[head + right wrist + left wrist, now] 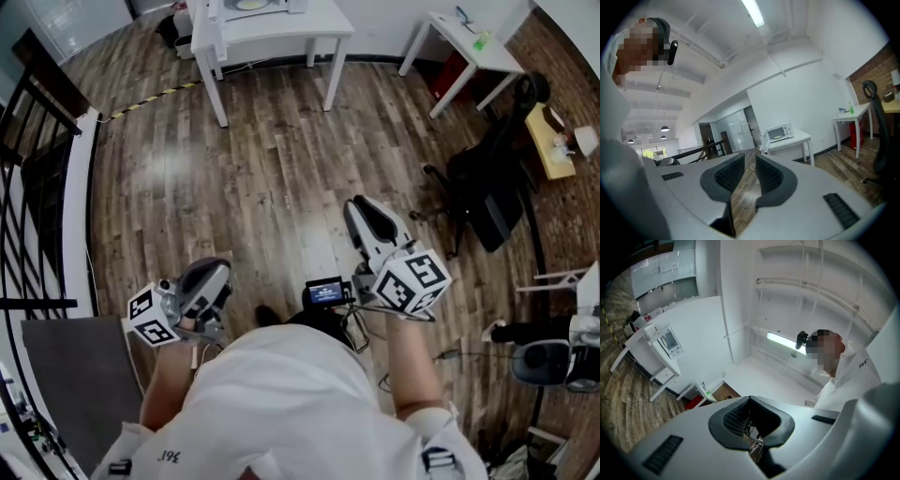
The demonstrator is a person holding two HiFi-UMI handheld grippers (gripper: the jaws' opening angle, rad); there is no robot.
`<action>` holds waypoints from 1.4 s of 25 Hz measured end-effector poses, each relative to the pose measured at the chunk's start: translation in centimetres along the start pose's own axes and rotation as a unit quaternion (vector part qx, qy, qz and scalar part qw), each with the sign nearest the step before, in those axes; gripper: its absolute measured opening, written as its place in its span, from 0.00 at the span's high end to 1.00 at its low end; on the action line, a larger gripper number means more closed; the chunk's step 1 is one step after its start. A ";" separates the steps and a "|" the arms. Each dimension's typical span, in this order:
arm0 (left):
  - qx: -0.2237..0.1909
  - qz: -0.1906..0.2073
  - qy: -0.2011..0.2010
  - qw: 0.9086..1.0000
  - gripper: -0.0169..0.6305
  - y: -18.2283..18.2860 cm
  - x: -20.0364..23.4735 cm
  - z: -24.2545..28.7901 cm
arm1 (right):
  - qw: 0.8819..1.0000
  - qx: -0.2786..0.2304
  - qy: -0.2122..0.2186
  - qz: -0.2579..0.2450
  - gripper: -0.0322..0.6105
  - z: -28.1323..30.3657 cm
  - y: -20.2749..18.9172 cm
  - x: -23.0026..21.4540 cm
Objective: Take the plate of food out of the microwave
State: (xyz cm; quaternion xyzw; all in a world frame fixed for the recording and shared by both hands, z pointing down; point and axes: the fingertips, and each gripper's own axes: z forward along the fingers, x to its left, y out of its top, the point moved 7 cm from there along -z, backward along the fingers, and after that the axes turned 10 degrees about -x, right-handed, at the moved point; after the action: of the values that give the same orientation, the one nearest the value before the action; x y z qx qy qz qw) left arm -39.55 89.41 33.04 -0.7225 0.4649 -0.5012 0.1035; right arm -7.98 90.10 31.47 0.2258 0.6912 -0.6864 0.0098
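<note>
I stand on the wood floor [262,169], well apart from the white surface [314,26] at the top edge of the head view. The microwave [780,132] sits on that surface with its door swung open. Inside it lies the plate [250,4], pale with something yellowish on it, too small for me to tell the food.

I hold the left gripper [211,277] low at the lower left of the head view, close to my body. In its own view its jaws are pressed together, the tips meeting in a point with nothing between them. That view tilts up toward the ceiling, and the microwave shows small at its left side.

I hold the right gripper [361,211] just right of centre, its marker cube near my wrist. Its jaws are spread by a narrow gap and pinch nothing. Only floor shows through the gap, and the microwave stands far off, just right of the jaw tips.

A black office chair [492,178] stands at the right. A second white table [469,47] is in the upper right corner, and a black railing [37,141] runs down the left edge.
</note>
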 end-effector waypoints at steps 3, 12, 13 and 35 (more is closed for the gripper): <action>0.008 -0.005 -0.005 1.000 0.97 0.5 0.2 -0.8 | 1.000 -0.007 -0.023 -0.015 0.87 -0.2 0.2 0.1; 0.023 -0.025 -0.005 0.999 0.97 1.0 1.9 -2.8 | 0.996 -0.018 -0.080 -0.038 0.87 -1.1 -0.6 0.2; 0.022 -0.027 -0.005 0.999 0.97 1.1 2.2 -2.7 | 0.996 -0.014 -0.082 -0.037 0.87 -1.0 -0.7 0.0; -0.004 0.018 0.072 0.997 0.97 5.0 20.1 17.2 | 0.998 0.013 -0.058 -0.005 0.87 16.9 2.9 -20.6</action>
State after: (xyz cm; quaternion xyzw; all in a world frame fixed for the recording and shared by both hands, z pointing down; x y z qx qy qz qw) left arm -26.94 65.69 34.37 -0.6766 0.4860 -0.5479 0.0756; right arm 6.46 67.67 34.47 0.1825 0.6813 -0.7076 0.0432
